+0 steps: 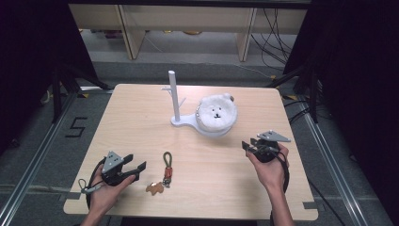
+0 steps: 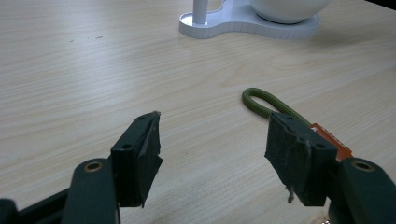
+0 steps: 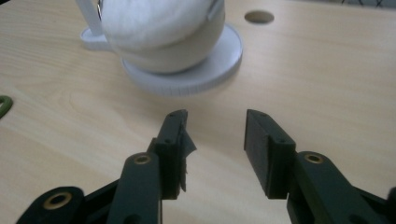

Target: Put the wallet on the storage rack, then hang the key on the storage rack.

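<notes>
A keychain (image 1: 166, 170) lies on the wooden table near its front: a green cord loop (image 2: 261, 100), an orange tag (image 2: 332, 141) and a small brown charm (image 1: 155, 188). A white stand (image 1: 178, 104) with an upright post and side pegs sits mid-table; its round base carries a fluffy white plush bear head (image 1: 216, 111). My left gripper (image 1: 136, 168) is open just left of the keychain, with the cord loop beyond its right jaw in the left gripper view. My right gripper (image 1: 248, 145) is open and empty, right of and nearer than the plush (image 3: 159, 23).
The table (image 1: 141, 122) sits between metal floor rails, with wooden shelving and cables behind it. A round hole (image 3: 259, 17) in the tabletop lies beyond the stand's base in the right gripper view. Dark curtains flank both sides.
</notes>
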`<move>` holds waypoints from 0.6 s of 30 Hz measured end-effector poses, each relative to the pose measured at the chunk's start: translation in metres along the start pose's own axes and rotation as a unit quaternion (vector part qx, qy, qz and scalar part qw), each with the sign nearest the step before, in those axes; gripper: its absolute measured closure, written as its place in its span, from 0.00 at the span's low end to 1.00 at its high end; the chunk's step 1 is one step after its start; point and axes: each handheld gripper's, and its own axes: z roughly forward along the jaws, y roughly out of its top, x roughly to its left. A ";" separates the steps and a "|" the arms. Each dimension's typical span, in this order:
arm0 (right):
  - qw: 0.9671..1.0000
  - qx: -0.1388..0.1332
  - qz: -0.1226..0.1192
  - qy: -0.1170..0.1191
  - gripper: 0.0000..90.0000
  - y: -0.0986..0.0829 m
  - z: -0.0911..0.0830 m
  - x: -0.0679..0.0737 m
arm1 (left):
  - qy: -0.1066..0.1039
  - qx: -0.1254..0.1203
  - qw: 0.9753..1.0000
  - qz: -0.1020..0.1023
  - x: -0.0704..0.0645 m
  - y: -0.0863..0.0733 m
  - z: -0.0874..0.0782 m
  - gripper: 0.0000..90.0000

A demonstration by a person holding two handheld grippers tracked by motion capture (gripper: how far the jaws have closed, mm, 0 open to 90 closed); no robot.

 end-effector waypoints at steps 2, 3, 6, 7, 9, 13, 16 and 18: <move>1.000 0.014 0.014 -0.005 0.70 -0.009 -0.003 -0.003 | -0.003 0.004 1.000 0.002 -0.001 0.002 -0.001 0.38; 1.000 0.021 0.020 -0.002 0.70 -0.011 -0.005 -0.004 | -0.004 0.003 1.000 0.002 -0.001 0.002 -0.001 0.38; 1.000 0.022 0.019 -0.001 0.71 -0.014 -0.006 -0.005 | -0.008 0.003 1.000 0.003 -0.002 0.004 -0.002 0.38; 1.000 0.022 0.020 0.000 0.70 -0.014 -0.007 -0.005 | -0.006 0.005 1.000 0.002 -0.002 0.004 -0.002 0.38; 0.999 0.034 0.022 -0.002 0.70 -0.014 -0.009 -0.003 | -0.004 0.010 1.000 -0.001 -0.003 0.005 -0.003 0.38; 0.999 0.041 0.021 -0.007 0.69 -0.014 -0.011 -0.006 | -0.004 0.027 1.000 -0.005 -0.006 0.010 -0.003 0.38; 0.998 0.056 0.025 -0.009 0.69 -0.014 -0.011 -0.009 | -0.003 0.036 0.999 -0.010 -0.010 0.015 -0.003 0.39; 0.996 0.072 0.042 -0.014 0.69 -0.016 -0.012 -0.007 | -0.004 0.050 0.999 -0.014 -0.013 0.019 -0.003 0.40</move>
